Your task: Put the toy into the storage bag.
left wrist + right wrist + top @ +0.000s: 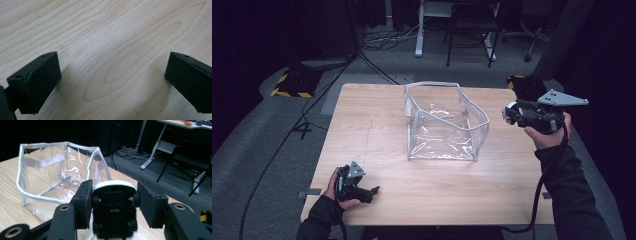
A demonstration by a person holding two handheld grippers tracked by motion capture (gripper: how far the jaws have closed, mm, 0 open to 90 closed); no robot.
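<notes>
Right gripper [113,202] pinches a small white-topped, black-bottomed toy car [114,212] beside the clear white-trimmed plastic pouch [446,122] — lifted, not yet inside. Left gripper [112,75], spread, rests on the wooden table [377,135].

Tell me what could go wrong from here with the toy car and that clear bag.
1. The right gripper holds the toy car upside down by its wheels; those may roll, so it could slip out.
2. The clear bag is soft, with a sagging rim; a car lowered in might catch the rim and tip the bag over.
3. The left gripper rests open on the table, far from the bag, so nothing steadies it.
</notes>
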